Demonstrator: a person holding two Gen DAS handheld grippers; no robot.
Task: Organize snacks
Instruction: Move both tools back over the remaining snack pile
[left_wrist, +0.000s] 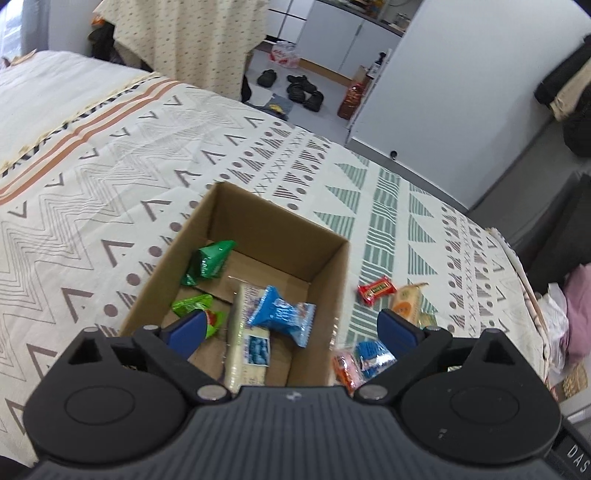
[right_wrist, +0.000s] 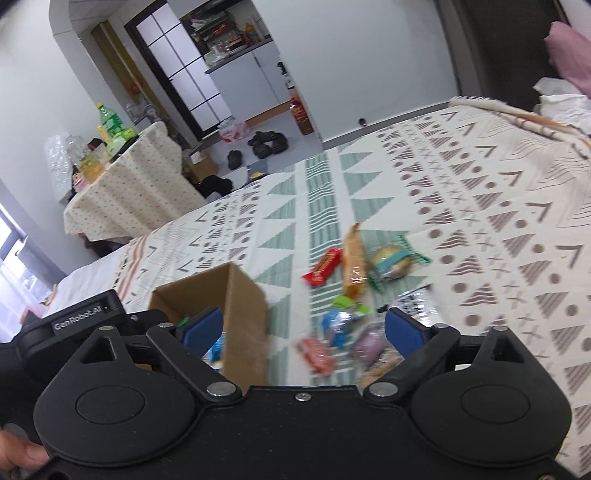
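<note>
An open cardboard box (left_wrist: 328, 254) stands on the patterned bedspread. Inside lie a green packet (left_wrist: 208, 260), a second green packet (left_wrist: 192, 304), a blue packet (left_wrist: 282, 314) and a pale long pack (left_wrist: 249, 347). My left gripper (left_wrist: 291, 328) hangs open above the box, nothing between its blue pads. Right of the box lie loose snacks: a red bar (left_wrist: 376, 290), an orange biscuit pack (left_wrist: 406, 301). In the right wrist view my right gripper (right_wrist: 303, 328) is open over the box's (right_wrist: 243, 295) right wall and a blurred snack pile (right_wrist: 340, 332), holding nothing. A red bar (right_wrist: 323, 266) and orange pack (right_wrist: 352, 262) lie beyond.
The bedspread (left_wrist: 110, 177) stretches far to the left and back. A cloth-covered table (right_wrist: 129, 177) with bottles stands beyond the bed, and shoes (left_wrist: 303, 88) lie on the floor. A white cabinet (left_wrist: 443, 92) stands at the back right. A hand (right_wrist: 22, 456) grips the right tool.
</note>
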